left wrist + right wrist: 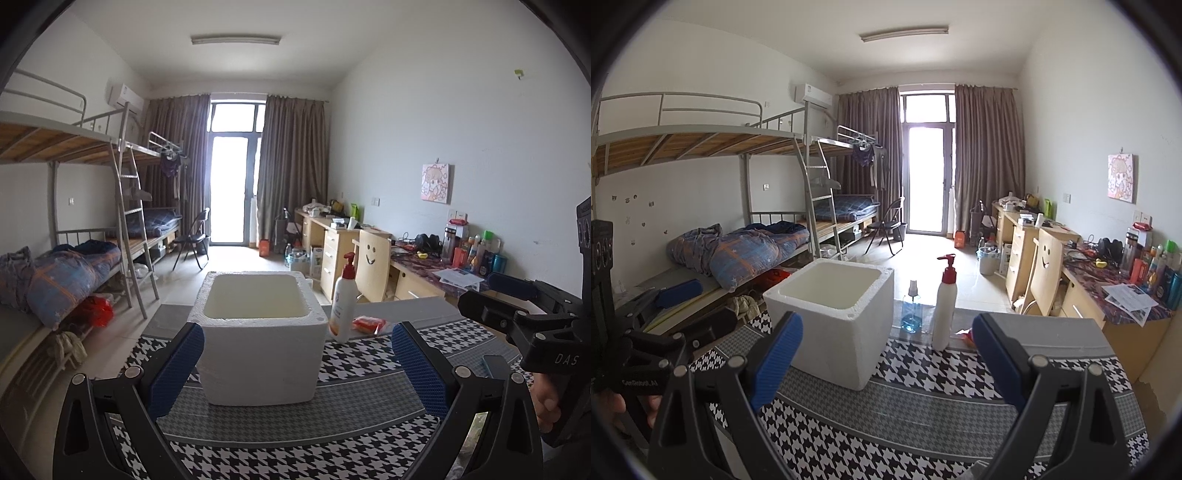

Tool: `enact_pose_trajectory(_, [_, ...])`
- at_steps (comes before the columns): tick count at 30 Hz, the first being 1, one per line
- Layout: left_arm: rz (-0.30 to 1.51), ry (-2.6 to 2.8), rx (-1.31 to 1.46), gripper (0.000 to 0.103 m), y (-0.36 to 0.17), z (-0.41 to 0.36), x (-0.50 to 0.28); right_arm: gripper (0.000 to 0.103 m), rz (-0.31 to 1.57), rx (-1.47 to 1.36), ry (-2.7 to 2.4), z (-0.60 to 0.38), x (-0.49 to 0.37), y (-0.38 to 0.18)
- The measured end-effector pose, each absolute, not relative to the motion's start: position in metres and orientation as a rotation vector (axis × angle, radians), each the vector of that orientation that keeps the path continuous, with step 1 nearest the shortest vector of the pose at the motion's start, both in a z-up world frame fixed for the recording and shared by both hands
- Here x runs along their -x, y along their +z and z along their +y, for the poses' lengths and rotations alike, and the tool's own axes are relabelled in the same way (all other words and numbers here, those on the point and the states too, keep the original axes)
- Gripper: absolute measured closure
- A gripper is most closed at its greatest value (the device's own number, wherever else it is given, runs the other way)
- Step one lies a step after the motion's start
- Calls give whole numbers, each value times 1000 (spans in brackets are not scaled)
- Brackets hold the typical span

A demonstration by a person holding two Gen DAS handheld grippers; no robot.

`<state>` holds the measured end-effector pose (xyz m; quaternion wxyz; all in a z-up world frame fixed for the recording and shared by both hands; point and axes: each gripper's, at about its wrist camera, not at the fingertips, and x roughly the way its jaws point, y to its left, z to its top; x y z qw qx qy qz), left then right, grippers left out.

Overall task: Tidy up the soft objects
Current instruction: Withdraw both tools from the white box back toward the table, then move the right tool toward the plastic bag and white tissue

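Both grippers hang over the houndstooth cloth [295, 424] with fingers spread wide and holding nothing: the left gripper [295, 373] faces the white foam box [258, 354] head on, the right gripper [886, 362] faces one of its corners. The box stands upright on the cloth; its floor is hidden by its walls. Right of it stands a pump bottle [342, 302], with a red packet [369, 325] just beside it, half hidden behind the right finger in the right view. A blue spray bottle [911, 310] shows only in the right view.
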<state>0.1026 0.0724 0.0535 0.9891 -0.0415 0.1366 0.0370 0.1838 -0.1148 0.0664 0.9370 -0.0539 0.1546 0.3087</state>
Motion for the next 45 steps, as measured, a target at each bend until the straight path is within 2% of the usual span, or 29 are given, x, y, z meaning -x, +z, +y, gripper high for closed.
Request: enact_pose_trajectory(45, [300,-42,58,1,19,29,-100,7,345,85,507,-155,-162,28])
